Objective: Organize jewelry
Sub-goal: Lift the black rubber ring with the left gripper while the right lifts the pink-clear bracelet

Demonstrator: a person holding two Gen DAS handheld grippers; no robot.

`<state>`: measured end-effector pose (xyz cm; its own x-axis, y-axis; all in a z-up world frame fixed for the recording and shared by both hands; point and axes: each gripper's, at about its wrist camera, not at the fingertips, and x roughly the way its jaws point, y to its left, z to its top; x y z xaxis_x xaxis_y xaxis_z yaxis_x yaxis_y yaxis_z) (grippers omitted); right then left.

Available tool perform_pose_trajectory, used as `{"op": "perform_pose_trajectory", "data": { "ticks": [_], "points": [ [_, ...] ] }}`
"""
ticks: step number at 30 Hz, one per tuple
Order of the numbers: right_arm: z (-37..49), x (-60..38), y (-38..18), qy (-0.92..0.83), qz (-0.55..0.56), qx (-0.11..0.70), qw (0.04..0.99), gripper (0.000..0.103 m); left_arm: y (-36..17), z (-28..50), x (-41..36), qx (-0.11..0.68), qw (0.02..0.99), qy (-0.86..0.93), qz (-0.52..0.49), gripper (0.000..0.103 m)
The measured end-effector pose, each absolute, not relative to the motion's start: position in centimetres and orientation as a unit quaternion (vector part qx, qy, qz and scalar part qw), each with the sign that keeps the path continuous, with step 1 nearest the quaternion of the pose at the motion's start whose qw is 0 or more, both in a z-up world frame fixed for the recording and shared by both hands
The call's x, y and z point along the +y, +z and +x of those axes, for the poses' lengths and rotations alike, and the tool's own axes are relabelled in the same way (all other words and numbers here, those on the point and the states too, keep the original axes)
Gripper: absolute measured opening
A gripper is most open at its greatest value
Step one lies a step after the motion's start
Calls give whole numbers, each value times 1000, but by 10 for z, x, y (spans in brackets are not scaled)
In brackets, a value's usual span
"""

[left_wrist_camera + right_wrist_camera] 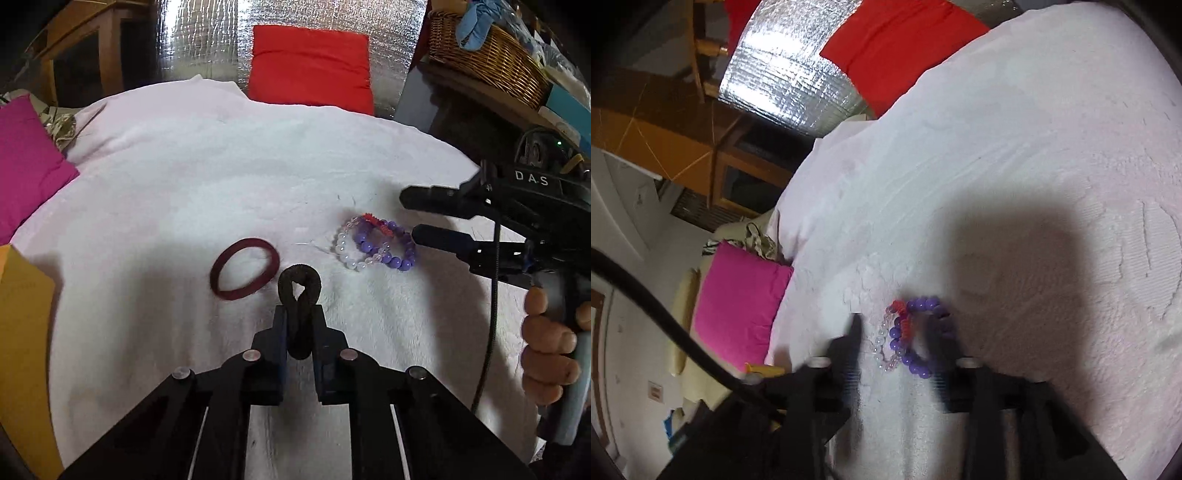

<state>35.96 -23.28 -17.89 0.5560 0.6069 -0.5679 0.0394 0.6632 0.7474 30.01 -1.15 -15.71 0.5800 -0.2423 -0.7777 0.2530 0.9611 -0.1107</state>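
Observation:
My left gripper [299, 312] is shut on a dark brown fabric hair band [298, 291], held just above the white fleece blanket [221, 177]. A maroon band [243, 273] lies flat on the blanket to its left. A purple bead bracelet [384, 245] and a clear white bead bracelet [345, 245] with a red bit lie tangled to the right. My right gripper [408, 214] is open, its fingers on either side of the bracelets. In the right wrist view the gripper [899, 325] straddles the purple bracelet [916, 354] and the clear one [882, 343].
A red cushion [310, 62] leans at the back against silver foil. A pink cushion [29, 162] lies at the left. A wicker basket [487, 55] stands on a shelf at the right. A yellow envelope [22, 332] lies at the left edge.

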Motion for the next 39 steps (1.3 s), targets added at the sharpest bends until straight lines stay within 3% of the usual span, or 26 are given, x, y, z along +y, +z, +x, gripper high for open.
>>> {"op": "perform_pose_trajectory", "data": {
  "ticks": [8, 15, 39],
  "points": [
    [366, -211, -187, 162, 340, 445, 813, 40, -152, 294, -6, 436, 891, -128, 13, 12],
    [369, -198, -191, 145, 311, 450, 824, 8, -155, 294, 3, 448, 887, -108, 16, 12],
    [324, -142, -107, 231, 278, 376, 853, 8, -102, 251, 61, 378, 924, -49, -24, 12]
  ]
}}
